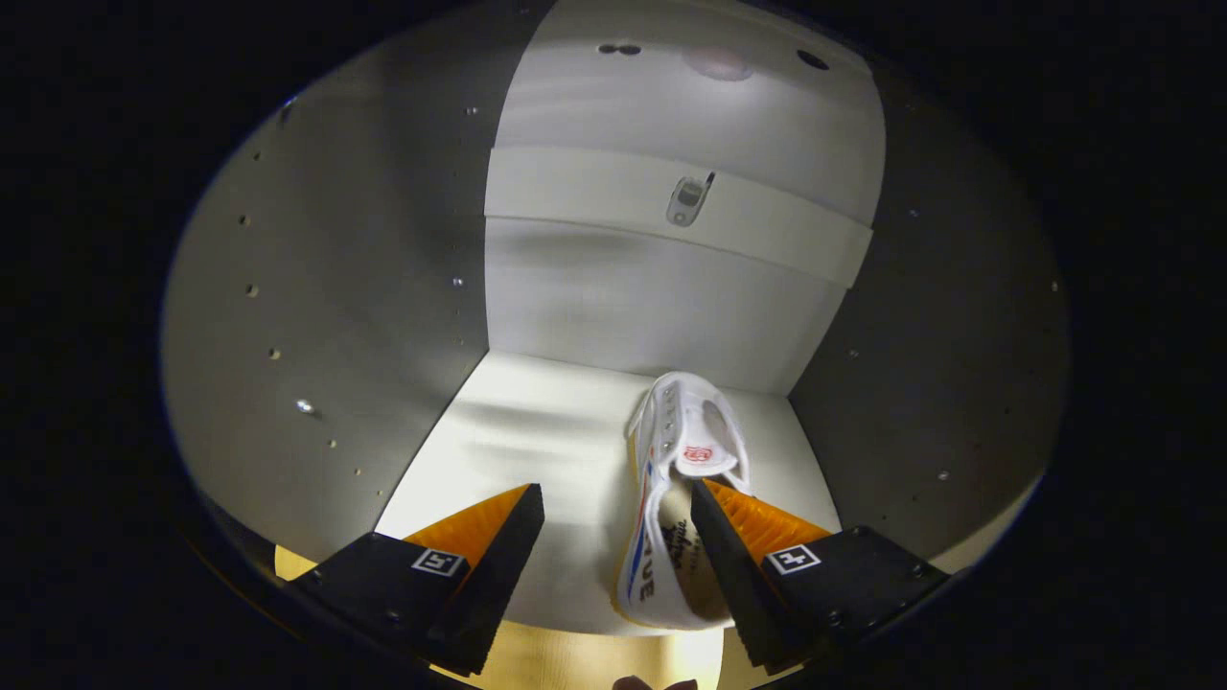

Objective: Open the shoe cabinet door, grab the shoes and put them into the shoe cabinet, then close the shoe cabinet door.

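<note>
A white sneaker (685, 422) with red and blue side stripes stands upright on the white cabinet floor (518, 431), toe pointing at the back wall and close to the right wall. My gripper (615, 491) reaches into the cabinet and is open. Its right finger (729, 546) sits in the shoe's heel opening. The left finger (498, 546) stands well clear of the shoe's left side, so only one finger is at the shoe.
The compartment is boxed in by a grey left wall (335, 316), a grey right wall (939, 364) and a white back panel (623, 297) crossed by a rail with a metal fitting (688, 199). Bare cabinet floor lies left of the shoe. Pale wooden ground (575, 661) shows below the front edge.
</note>
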